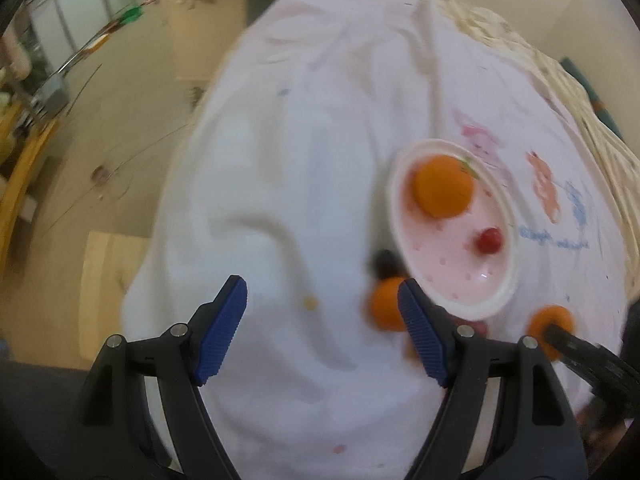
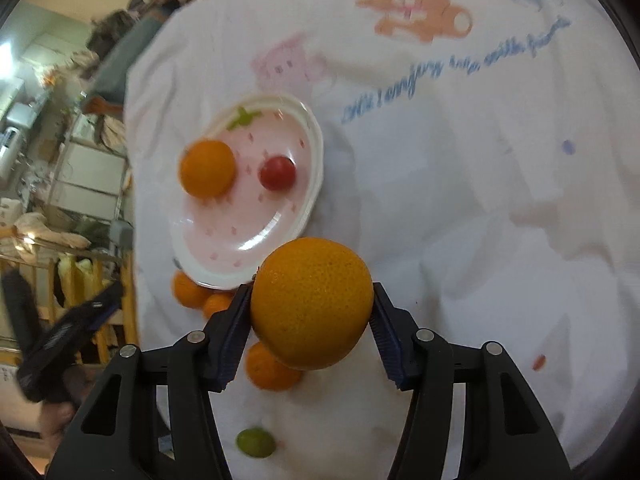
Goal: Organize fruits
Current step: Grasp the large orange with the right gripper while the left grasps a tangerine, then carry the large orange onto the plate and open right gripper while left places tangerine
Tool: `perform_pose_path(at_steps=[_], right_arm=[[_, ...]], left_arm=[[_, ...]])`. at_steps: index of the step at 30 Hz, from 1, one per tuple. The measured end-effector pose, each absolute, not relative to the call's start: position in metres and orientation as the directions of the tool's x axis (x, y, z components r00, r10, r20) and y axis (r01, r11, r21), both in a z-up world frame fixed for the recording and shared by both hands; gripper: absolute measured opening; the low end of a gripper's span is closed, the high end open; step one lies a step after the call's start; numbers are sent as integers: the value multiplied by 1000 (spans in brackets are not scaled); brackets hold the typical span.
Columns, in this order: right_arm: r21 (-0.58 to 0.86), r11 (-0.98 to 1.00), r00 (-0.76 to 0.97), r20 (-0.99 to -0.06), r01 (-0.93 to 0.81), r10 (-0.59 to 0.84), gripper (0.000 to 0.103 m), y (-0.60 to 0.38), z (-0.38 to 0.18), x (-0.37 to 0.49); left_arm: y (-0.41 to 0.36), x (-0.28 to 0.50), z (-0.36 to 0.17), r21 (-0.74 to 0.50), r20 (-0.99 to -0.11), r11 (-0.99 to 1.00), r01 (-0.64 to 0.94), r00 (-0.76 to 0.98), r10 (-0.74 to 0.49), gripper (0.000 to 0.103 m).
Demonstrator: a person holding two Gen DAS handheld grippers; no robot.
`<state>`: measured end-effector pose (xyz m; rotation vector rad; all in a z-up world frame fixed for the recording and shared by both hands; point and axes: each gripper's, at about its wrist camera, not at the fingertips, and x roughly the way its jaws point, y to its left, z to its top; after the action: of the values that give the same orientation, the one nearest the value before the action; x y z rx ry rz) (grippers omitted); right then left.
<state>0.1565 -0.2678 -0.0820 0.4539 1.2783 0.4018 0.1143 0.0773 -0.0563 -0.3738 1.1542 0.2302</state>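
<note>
Right claw [image 2: 311,312]: clamped on a large orange [image 2: 312,304], one blue pad pressing each side, held above the cloth at the 6 o'clock part of the right wrist view.

Left claw [image 1: 322,328]: fingers wide apart with nothing between them, hovering over the white cloth [image 1: 280,160] (this view is blurred).

Plate [image 2: 312,128]: pink inside with a white rim, lying on the cloth at about 10 o'clock from the held orange.

On the plate: a small orange [image 2: 207,168] toward the 9 o'clock side and a red cherry tomato [image 2: 277,173] near the middle, the two apart.

Loose fruit on the cloth: two small oranges [image 2: 188,289] touching each other just under the plate's 6 o'clock rim, another orange [image 2: 269,368] partly hidden behind the held one, and a green grape [image 2: 255,442] nearer the camera at 6 o'clock.

Dark fruit [image 1: 384,261]: beside the plate's rim in the left wrist view, too blurred to name.

Cloth print: cartoon animals and blue handwriting toward 1 o'clock.
</note>
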Motion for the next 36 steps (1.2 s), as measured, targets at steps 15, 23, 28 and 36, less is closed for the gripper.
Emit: perform_pose_path(at_steps=[15,23,28,36], right_arm=[[601,799,267,-767,-21,584,59,-278,-70,151],[607,795,263,-767,1,585,59,-281,-75,154],[603,797,256,-770,-8,585,59,-277,-76,155],[605,796,265,-764,-23,588,59,-274,-68,153]], left_arm=[[17,141,-90,-169,-960,976,-136,246,-132,62],[-4,157,-115,-173,-971,979,-111,185,-151,51],[-2,159,-116,-164,-972,981,-106,188,-142,39],[4,142,-101,-168,-966,980,-103,214,-143,38]])
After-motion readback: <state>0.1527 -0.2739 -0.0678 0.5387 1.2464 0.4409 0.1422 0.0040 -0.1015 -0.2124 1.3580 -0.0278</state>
